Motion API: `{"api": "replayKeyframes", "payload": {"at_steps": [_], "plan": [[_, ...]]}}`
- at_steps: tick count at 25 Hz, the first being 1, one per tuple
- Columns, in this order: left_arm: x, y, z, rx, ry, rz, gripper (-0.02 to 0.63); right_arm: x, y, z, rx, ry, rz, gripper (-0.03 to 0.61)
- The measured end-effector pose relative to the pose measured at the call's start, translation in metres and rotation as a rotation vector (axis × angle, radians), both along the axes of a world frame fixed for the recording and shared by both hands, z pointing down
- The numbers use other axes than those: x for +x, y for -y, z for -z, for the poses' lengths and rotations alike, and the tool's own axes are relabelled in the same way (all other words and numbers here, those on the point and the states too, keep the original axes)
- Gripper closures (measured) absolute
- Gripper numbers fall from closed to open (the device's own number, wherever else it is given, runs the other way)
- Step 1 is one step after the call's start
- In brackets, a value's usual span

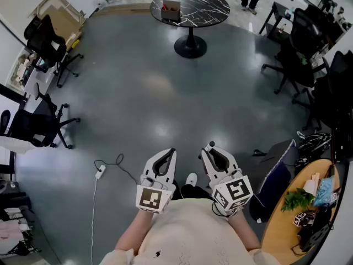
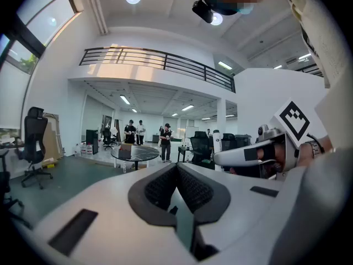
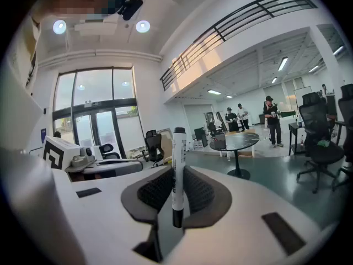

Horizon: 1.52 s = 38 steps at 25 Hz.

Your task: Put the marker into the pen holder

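A white marker (image 3: 178, 164) with black ends stands upright between the pads of my right gripper (image 3: 177, 173), which is shut on it. In the head view the right gripper (image 1: 210, 147) is held close to the person's chest and points forward over the grey floor. Beside it, my left gripper (image 1: 172, 152) is shut with nothing in it; its pads (image 2: 190, 187) meet at the tip. A small brown box (image 1: 171, 9) stands on the far round black table (image 1: 204, 4); I cannot tell if it is the pen holder.
Black office chairs (image 1: 47, 46) stand at the left and at the right (image 1: 300, 59). A white cable with a plug (image 1: 101, 171) lies on the floor near the left gripper. A round wooden table (image 1: 278, 231) with a plant is at lower right. People stand beyond the black table (image 2: 164, 142).
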<state>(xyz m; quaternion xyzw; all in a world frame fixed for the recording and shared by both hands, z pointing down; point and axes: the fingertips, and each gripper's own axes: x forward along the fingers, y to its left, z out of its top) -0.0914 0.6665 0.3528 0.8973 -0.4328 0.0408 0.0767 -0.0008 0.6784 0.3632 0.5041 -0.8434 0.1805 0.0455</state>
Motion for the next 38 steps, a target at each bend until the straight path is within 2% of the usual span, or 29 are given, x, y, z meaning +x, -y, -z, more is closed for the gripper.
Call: {"api": "replayKeyframes", "payload": {"at_steps": [5,12,19,25,30,35,38], "plan": [[0.003,0.028,0.000,0.012,0.016,-0.002,0.606,0.012,0.023,-0.006,-0.014,0.033,-0.020,0.502],[-0.019,0.078,-0.002,-0.003,-0.026,0.044,0.606,-0.002,0.072,-0.013,-0.033,0.025,-0.012,0.502],[-0.028,0.158,-0.005,-0.014,-0.071,0.012,0.606,-0.019,0.146,-0.015,-0.063,-0.036,-0.012,0.502],[-0.046,0.229,0.017,0.041,-0.083,-0.051,0.606,-0.044,0.210,0.005,-0.042,-0.055,-0.035,0.502],[-0.056,0.271,0.023,0.024,-0.110,-0.028,0.606,-0.051,0.250,0.010,-0.039,-0.060,-0.035,0.502],[-0.034,0.312,0.010,0.011,-0.092,-0.006,0.606,-0.033,0.298,-0.005,-0.059,-0.054,0.006,0.502],[-0.011,0.348,0.008,0.037,-0.065,0.001,0.606,-0.014,0.342,-0.013,-0.048,-0.038,0.034,0.502]]}}
